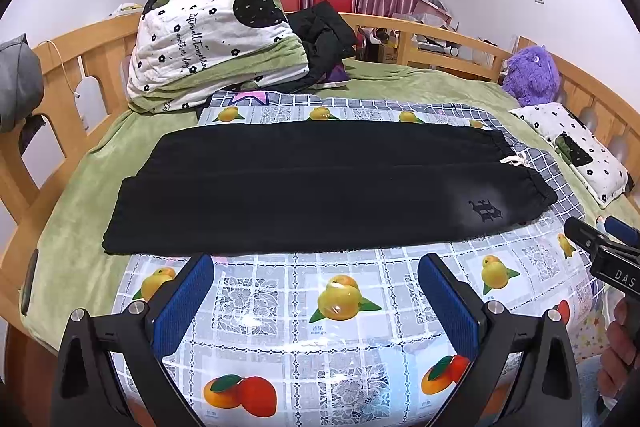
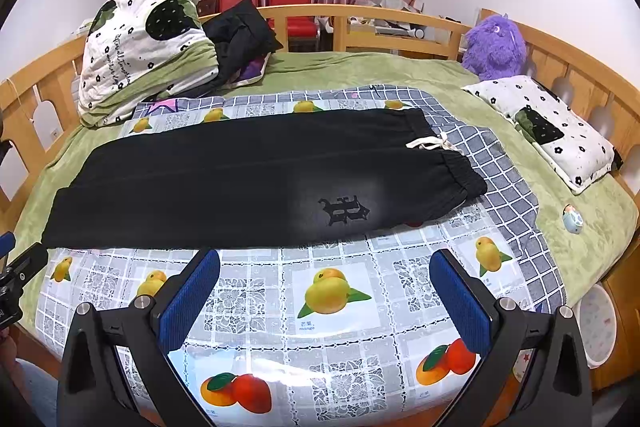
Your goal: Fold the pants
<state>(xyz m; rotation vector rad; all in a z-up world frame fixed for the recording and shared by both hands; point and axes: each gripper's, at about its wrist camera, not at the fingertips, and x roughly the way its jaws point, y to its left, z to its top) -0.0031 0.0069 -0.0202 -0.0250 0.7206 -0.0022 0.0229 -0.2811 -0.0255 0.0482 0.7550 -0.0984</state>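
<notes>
Left gripper (image 1: 316,291), right gripper (image 2: 324,283): jaws wide, empty; "mango" tablecloth (image 2: 308,325); black pants (image 2: 256,179) flat.

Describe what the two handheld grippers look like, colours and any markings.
Both the left gripper and right gripper have black angular plastic frames with silver round bolts, and jaws faced with ribbed blue pads. Seen from the left camera, the right gripper's black body carries white letters reading DAS.

— Right gripper (image 2: 324,267)?
— Spread wide, empty, above fruit-print cloth (image 2: 340,359).
— Pants (image 2: 240,183)?
— Black, laid flat across cloth, waistband right, white drawstring (image 2: 432,143) showing.
— Beyond?
— Purple plush (image 2: 494,45), pillow (image 2: 548,131), folded quilt (image 2: 136,47) left.
</notes>
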